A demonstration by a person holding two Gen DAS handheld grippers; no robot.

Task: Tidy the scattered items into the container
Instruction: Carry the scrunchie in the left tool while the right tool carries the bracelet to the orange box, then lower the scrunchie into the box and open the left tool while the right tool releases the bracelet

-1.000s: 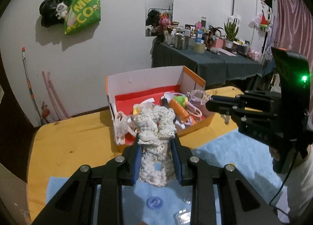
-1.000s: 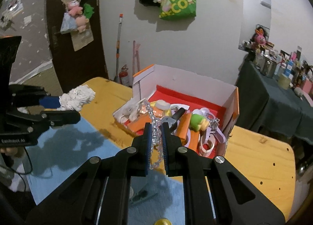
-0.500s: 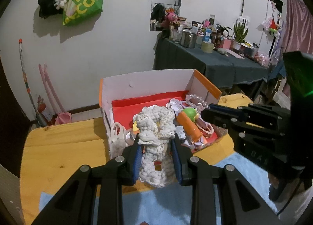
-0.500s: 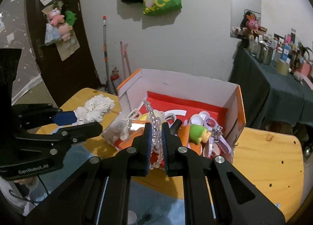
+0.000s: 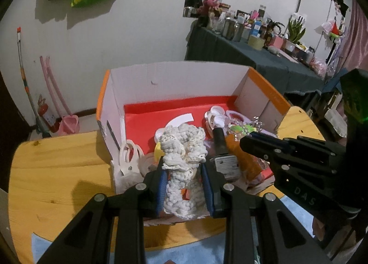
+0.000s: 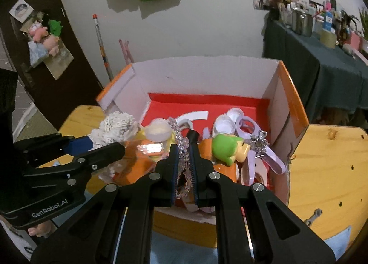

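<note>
Partly hiding the box (image 5: pixel 174 75) contents, left claw (image 5: pixel 184 182) grips crocheted yarn (image 5: pixel 181 149); right claw (image 6: pixel 184 167) pinches a bead chain (image 6: pixel 181 146)

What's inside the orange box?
The orange box holds a green-haired toy, white jar lids, lilac rings and an orange bottle on a red lining. Whatever lies beneath the pile is covered.

Orange-edged white box (image 5: pixel 174 80), red floor; seemingly cream crochet (image 5: pixel 181 146).

box (image 5: pixel 174 84) on table (image 5: pixel 57 172), toys inside
</note>
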